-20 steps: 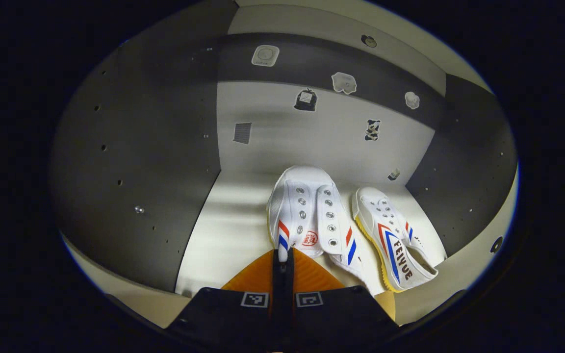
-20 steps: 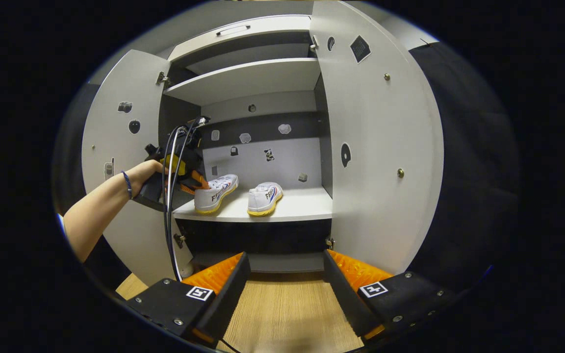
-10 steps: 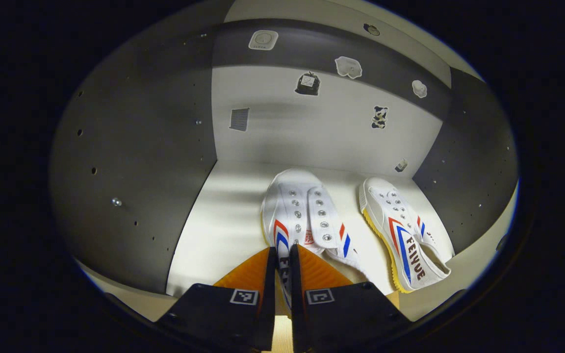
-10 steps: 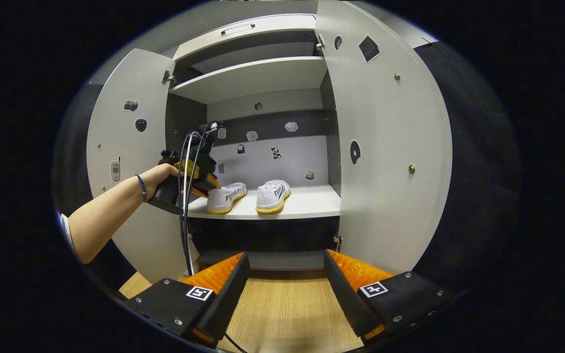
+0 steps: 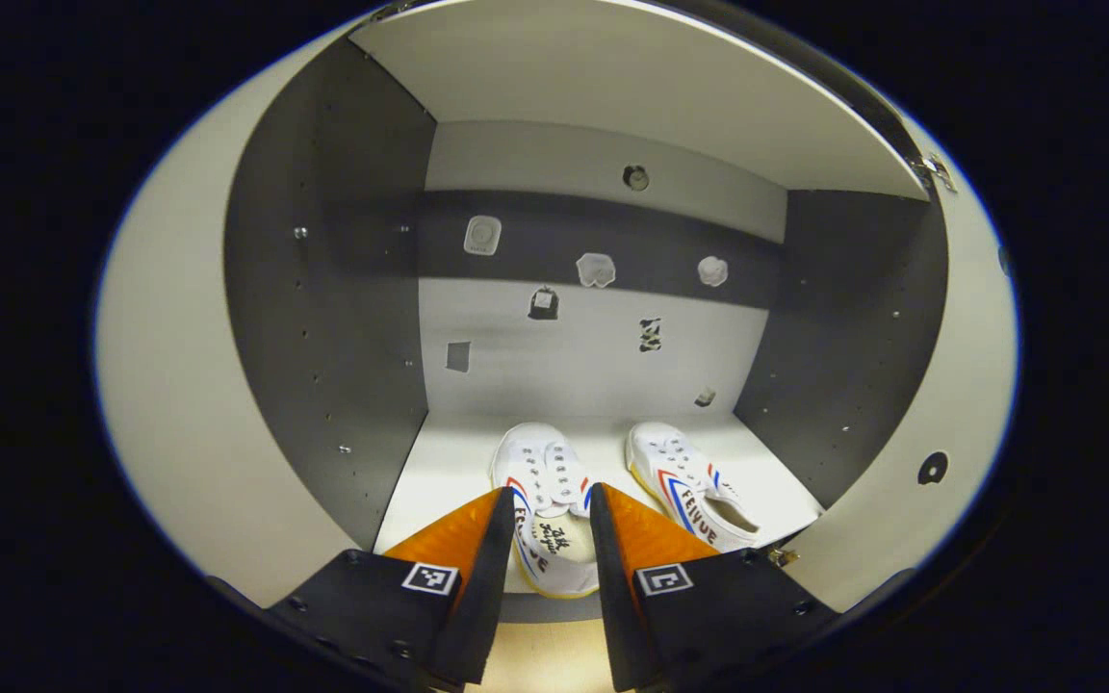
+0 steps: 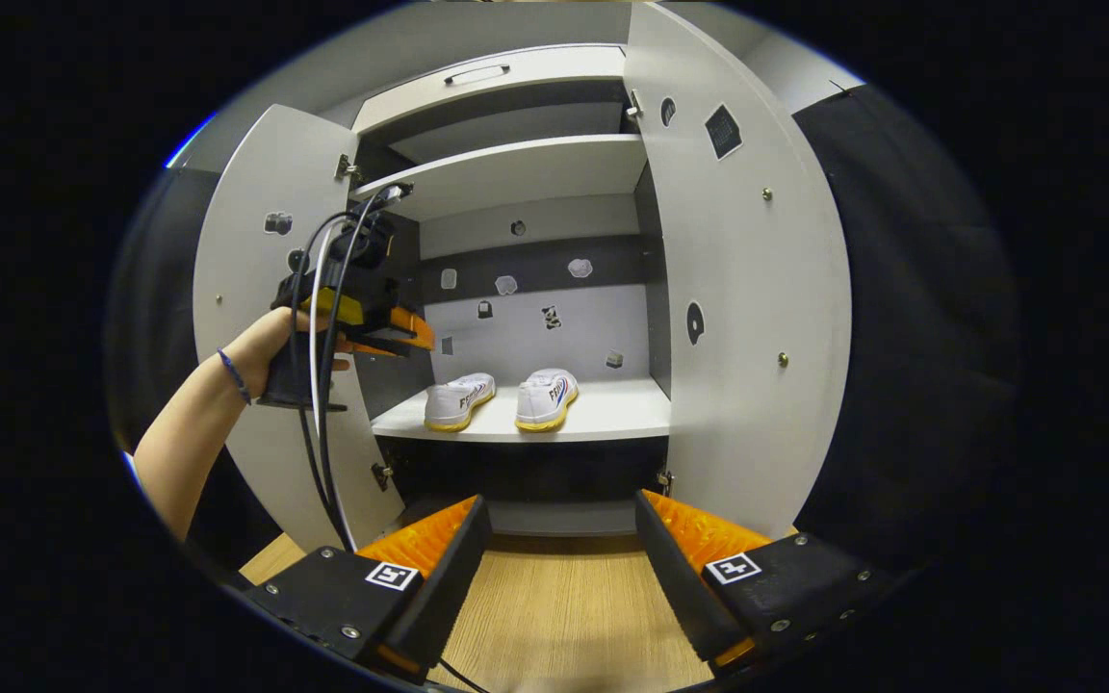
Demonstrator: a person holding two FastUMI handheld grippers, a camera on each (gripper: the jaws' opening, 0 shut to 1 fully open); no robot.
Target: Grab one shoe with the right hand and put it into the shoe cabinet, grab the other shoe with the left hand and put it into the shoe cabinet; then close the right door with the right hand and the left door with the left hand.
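Right gripper view: both shoes (image 6: 459, 401) (image 6: 543, 398) sit on the cabinet shelf (image 6: 612, 419), heels near its front edge; left gripper (image 6: 391, 332) and right gripper (image 6: 559, 549) both spread, gripping nothing. Risk: right door (image 6: 747, 289) or left door (image 6: 256, 289) could clip a heel near the shelf edge, or a cable (image 6: 309, 423) could snag.

The left gripper (image 5: 547, 539) has its fingers parted and empty. In the right gripper view a bare forearm (image 6: 191, 431) reaches up and a hand (image 6: 270, 348) holds it level. The right gripper (image 6: 559, 558) hangs low, fingers spread wide, gripping nothing.
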